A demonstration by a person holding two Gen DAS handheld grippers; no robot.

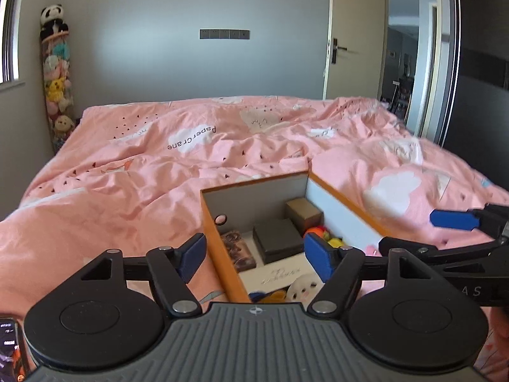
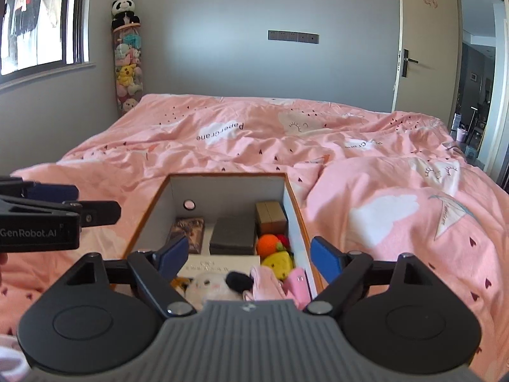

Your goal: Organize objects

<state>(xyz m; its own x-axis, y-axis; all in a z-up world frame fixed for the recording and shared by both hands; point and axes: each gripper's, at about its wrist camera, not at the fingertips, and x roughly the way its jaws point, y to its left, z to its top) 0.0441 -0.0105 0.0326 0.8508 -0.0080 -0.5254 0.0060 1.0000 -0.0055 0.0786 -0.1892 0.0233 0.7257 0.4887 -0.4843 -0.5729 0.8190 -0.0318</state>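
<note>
1. A pink quilt with white cloud prints (image 2: 366, 165) is spread over the whole bed, rumpled into soft folds, so an uneven footing is offered to anything set on it.
2. An orange-edged cardboard box with white inner walls (image 2: 227, 191) is seen resting on the quilt, uncovered, directly ahead of both tools.
3. Inside it, a dark grey flat case (image 2: 233, 235), a brown cardboard cube (image 2: 270, 218), a white printed card box (image 2: 219, 265), an orange plush fruit (image 2: 267, 245), a yellow plush fruit (image 2: 280, 264) and a white plush toy (image 2: 206, 288) are already packed close together.
4. The left gripper (image 1: 254, 256) is spread wide with nothing between its blue pads; it straddles the box's left wall.
5. The right gripper (image 2: 245, 256) is likewise wide apart and empty, straddling the right wall.
6. The packing is judged nearly finished. Any further reach is best made from above, clear of the thin walls, so the box is not tipped on the soft bedding.
</note>
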